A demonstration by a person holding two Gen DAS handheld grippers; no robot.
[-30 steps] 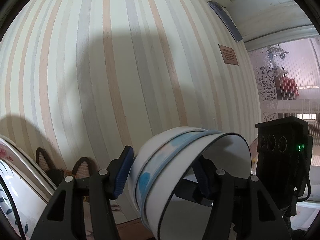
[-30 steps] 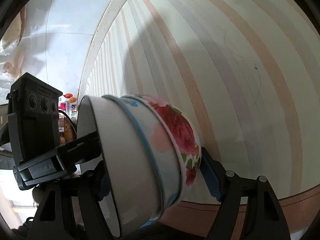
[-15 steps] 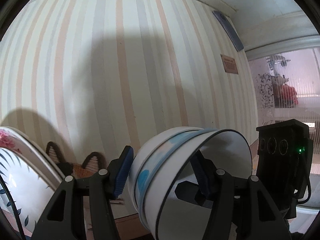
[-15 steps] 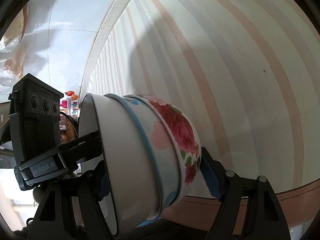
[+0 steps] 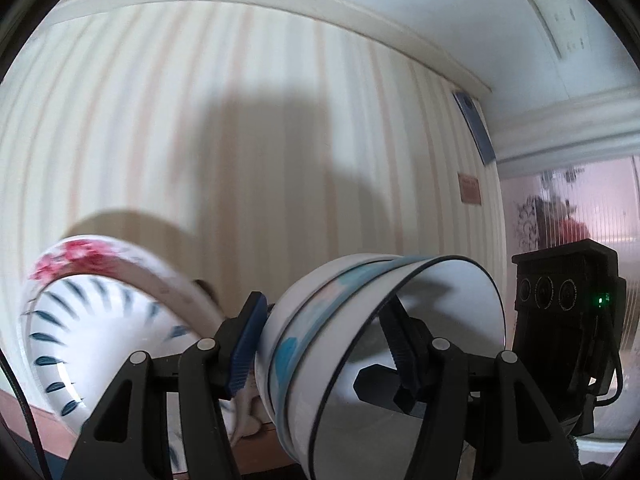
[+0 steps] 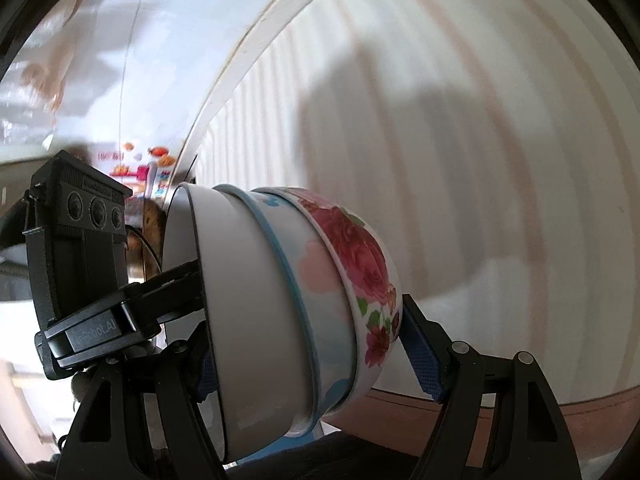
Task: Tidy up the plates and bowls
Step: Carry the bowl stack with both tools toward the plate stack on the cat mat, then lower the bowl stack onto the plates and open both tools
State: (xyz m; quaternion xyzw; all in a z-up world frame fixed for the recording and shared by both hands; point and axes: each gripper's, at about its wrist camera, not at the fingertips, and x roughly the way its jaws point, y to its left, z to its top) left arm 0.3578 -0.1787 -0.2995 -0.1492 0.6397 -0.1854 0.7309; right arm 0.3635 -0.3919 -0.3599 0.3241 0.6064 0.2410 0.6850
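Note:
A nested stack of three bowls (image 5: 360,344) is held tilted on its side in the air. The innermost is white with a dark rim, the middle has blue trim, the outermost has red roses (image 6: 352,268). My left gripper (image 5: 324,340) is shut on the stack's wall, one finger outside, one inside. My right gripper (image 6: 308,344) is shut on the same stack (image 6: 280,312) from the opposite side. Plates (image 5: 92,320) with blue leaf marks and red flowers stand on edge at the lower left of the left wrist view.
A striped wall (image 5: 240,140) fills the background, with a brown ledge (image 6: 580,416) at its base. The right gripper's camera body (image 5: 568,320) shows on the right of the left wrist view. A glass door (image 5: 580,208) is far right.
Both grippers have risen and tilted with the bowl stack. The standing plates have come further into the left wrist view. The grip is unchanged.

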